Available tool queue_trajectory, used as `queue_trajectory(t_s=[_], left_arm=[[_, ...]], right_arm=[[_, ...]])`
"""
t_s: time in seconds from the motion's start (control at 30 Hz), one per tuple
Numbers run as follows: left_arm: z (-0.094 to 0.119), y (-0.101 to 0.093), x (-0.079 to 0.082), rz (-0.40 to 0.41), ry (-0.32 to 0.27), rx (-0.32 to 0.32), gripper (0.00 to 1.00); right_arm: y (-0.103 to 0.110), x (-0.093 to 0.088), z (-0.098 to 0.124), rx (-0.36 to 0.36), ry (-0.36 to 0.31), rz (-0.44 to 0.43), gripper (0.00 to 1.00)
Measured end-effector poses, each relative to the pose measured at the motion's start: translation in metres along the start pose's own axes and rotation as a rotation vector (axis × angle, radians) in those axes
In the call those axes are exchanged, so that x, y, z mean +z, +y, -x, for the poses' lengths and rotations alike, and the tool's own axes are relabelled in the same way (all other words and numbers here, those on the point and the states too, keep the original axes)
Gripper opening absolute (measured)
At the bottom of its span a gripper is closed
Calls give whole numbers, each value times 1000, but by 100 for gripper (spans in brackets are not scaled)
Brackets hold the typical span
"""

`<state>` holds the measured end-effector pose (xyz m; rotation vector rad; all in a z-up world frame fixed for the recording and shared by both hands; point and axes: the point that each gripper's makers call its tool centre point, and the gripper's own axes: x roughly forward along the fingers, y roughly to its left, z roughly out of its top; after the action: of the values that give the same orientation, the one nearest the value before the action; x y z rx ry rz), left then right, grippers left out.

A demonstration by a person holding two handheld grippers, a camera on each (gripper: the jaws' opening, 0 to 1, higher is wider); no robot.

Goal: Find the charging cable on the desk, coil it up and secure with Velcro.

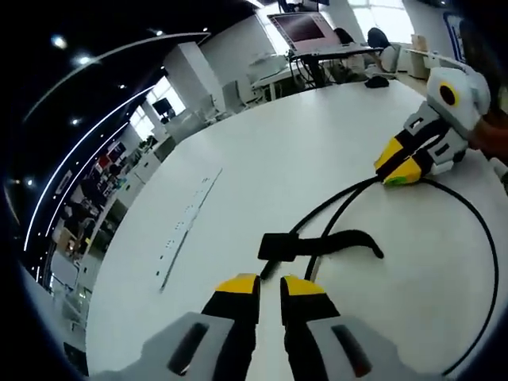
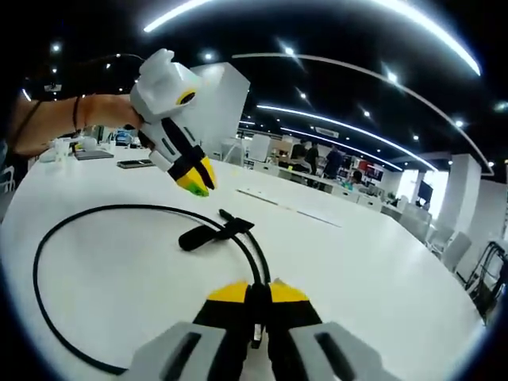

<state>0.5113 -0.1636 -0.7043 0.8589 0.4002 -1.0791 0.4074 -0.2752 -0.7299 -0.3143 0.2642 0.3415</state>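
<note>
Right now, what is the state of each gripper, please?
Left gripper: open, holding nothing, above the Velcro strap.
Right gripper: shut on the cable.

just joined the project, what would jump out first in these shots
A black charging cable sweeps in a wide loop across the white table, its black Velcro strap lying loose across the two strands. The right tongs are shut on the cable near the strap. The left tongs hover above the loop.
</note>
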Motion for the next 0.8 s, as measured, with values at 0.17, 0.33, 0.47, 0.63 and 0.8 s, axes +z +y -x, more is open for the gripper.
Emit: queue_trajectory(t_s=[0.17, 0.33, 0.47, 0.63, 0.8], left_arm=[[-9, 1, 3, -18, 1, -27, 17], [-21, 4, 3, -14, 5, -47, 20], [-28, 2, 2, -5, 7, -69, 20], [-38, 1, -1, 15, 7, -98, 21], [-44, 1, -3, 45, -3, -116, 22]], right_arm=[[0, -2, 0, 3, 2, -4, 9], [1, -3, 1, 6, 4, -5, 9], [0, -4, 1, 6, 4, -10, 9], [0, -5, 2, 8, 6, -13, 9], [-1, -5, 1, 8, 7, -12, 9]])
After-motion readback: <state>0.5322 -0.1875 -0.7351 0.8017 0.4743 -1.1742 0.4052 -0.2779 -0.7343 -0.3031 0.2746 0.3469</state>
